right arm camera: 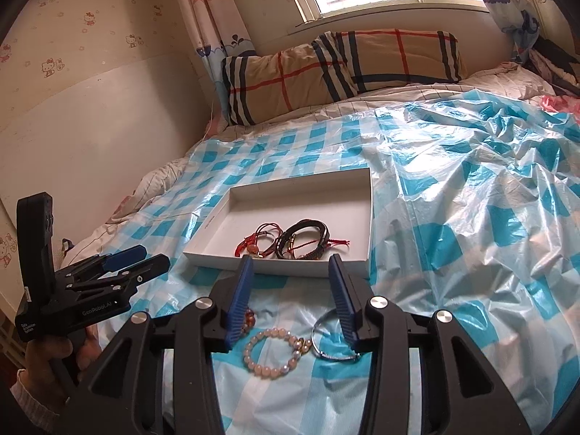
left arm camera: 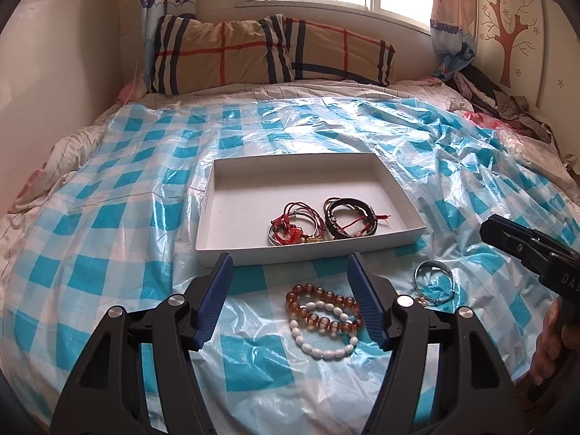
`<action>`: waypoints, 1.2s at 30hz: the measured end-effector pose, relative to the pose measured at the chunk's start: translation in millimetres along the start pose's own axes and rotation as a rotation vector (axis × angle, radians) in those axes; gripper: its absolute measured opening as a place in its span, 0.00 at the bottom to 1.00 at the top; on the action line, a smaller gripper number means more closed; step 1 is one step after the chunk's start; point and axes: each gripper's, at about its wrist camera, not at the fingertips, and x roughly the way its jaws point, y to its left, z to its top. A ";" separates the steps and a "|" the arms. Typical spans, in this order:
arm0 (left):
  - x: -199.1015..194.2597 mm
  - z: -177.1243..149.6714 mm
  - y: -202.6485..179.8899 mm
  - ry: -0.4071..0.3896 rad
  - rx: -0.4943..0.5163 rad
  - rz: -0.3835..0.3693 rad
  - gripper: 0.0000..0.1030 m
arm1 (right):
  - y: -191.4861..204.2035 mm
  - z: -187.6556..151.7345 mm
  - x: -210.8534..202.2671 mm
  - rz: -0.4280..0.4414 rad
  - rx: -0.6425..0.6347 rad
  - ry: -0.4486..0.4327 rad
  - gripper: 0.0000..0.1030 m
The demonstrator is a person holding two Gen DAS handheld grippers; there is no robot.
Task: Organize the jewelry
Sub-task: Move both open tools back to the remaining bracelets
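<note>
Both grippers hovering over bed, jaws gaping, nothing in them. Left gripper (left arm camera: pixel 290 266) hanging above amber beads (left arm camera: pixel 322 308) and white beads (left arm camera: pixel 322 330). Right gripper (right arm camera: pixel 291 266) sitting over pink beads (right arm camera: pixel 277 349) and silver bangle (right arm camera: pixel 333 340). Red cords (left arm camera: pixel 293 226) and black bands (left arm camera: pixel 348 219) lying inside white box (left arm camera: pixel 217 210) on checked sheet (left arm camera: pixel 108 217).

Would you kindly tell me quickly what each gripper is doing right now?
Left gripper: open, holding nothing.
Right gripper: open, holding nothing.
</note>
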 end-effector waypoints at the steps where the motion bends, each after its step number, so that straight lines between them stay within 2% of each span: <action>1: -6.5 -2.0 -1.8 -0.005 0.001 0.002 0.63 | 1.3 -3.1 -4.6 -0.001 0.002 0.001 0.42; 12: -48.8 -27.8 -16.0 -0.009 0.005 -0.001 0.68 | 9.6 -27.6 -47.5 -0.019 0.017 0.003 0.43; 16: -59.8 -34.2 -16.8 -0.014 -0.004 0.000 0.72 | 10.5 -33.2 -57.4 -0.026 0.021 0.004 0.45; 24: -68.3 -43.7 -13.6 -0.005 -0.004 0.003 0.76 | 9.0 -42.4 -67.0 -0.054 0.011 0.013 0.45; 29: -59.8 -49.1 -11.6 0.027 -0.002 -0.009 0.76 | -0.5 -45.7 -57.1 -0.074 0.013 0.035 0.45; 36: -35.0 -44.9 -33.7 0.067 0.124 -0.030 0.76 | -19.8 -45.9 -18.5 -0.088 -0.001 0.084 0.45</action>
